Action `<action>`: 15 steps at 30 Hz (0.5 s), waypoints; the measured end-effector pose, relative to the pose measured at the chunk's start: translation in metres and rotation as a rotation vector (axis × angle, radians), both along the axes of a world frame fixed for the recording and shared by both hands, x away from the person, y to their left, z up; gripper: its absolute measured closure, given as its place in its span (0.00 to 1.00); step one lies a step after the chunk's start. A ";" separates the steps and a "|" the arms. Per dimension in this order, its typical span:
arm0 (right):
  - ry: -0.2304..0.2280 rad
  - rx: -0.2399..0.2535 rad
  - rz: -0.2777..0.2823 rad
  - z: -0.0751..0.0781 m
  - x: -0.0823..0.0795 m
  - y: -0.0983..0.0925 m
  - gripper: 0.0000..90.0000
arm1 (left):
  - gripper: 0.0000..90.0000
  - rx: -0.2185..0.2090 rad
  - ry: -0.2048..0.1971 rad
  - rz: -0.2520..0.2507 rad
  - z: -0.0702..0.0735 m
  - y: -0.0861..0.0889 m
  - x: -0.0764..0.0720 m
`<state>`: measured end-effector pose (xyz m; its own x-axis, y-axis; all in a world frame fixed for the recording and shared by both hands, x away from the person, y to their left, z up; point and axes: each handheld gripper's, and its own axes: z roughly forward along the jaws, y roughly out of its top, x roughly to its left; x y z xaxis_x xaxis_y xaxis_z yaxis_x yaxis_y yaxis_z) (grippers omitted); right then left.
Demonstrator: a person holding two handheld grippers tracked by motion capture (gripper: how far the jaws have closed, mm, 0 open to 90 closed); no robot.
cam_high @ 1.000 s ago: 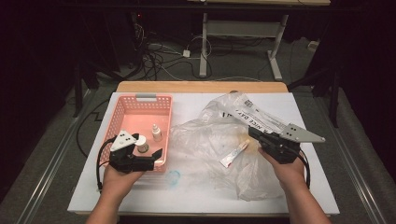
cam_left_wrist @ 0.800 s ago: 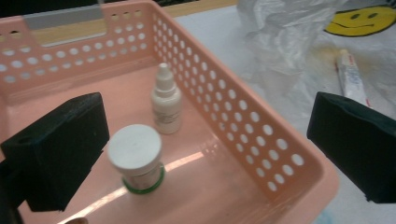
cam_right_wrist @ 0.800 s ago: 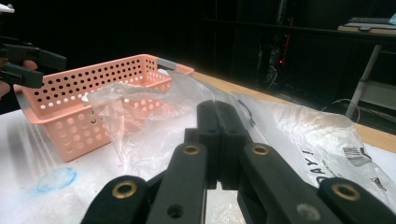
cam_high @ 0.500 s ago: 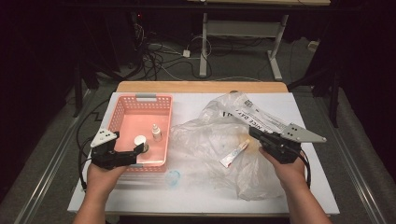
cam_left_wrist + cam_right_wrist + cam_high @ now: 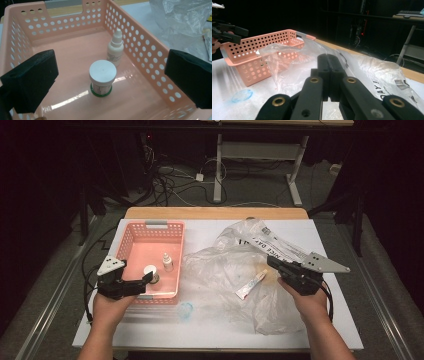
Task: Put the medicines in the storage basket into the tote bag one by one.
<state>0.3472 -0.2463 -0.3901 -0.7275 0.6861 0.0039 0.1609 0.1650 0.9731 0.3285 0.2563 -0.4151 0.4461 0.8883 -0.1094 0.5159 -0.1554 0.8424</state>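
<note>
The pink basket (image 5: 131, 245) sits on the counter (image 5: 210, 330) at about 10 o'clock from its middle. Two things stand upright in it: a white-lidded jar (image 5: 102, 78) with a green base, toward the near wall, and a small white dropper bottle (image 5: 115, 48) just beyond it at 1 o'clock, near the perforated right wall but apart from the jar.

The left gripper (image 5: 131, 284) hangs at the basket's near rim, its fingers (image 5: 32, 80) spread wide, one above the basket floor, the other outside the right wall, with the jar between them and untouched.

At 3 o'clock from the basket lies a crumpled clear plastic bag (image 5: 235, 270), with a small tube (image 5: 250, 285) lying inside or on it and printed lettering along its far edge. A faint blue ring mark (image 5: 186, 310) shows on the counter at the basket's near right corner.

The right gripper (image 5: 274, 262) rests on the bag's right side, its fingers (image 5: 329, 72) pressed together on a fold of the plastic.
</note>
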 end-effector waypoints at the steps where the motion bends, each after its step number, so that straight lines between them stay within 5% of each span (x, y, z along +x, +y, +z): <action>1: 0.001 0.001 -0.001 0.000 0.000 0.000 1.00 | 0.00 -0.001 0.001 -0.001 0.000 -0.001 0.000; 8: -0.007 0.003 0.000 0.002 0.000 0.000 1.00 | 0.00 -0.017 0.002 0.001 0.002 -0.004 0.005; 15: -0.012 0.011 0.006 0.003 -0.001 0.001 1.00 | 0.00 0.034 0.033 -0.003 0.006 -0.017 0.016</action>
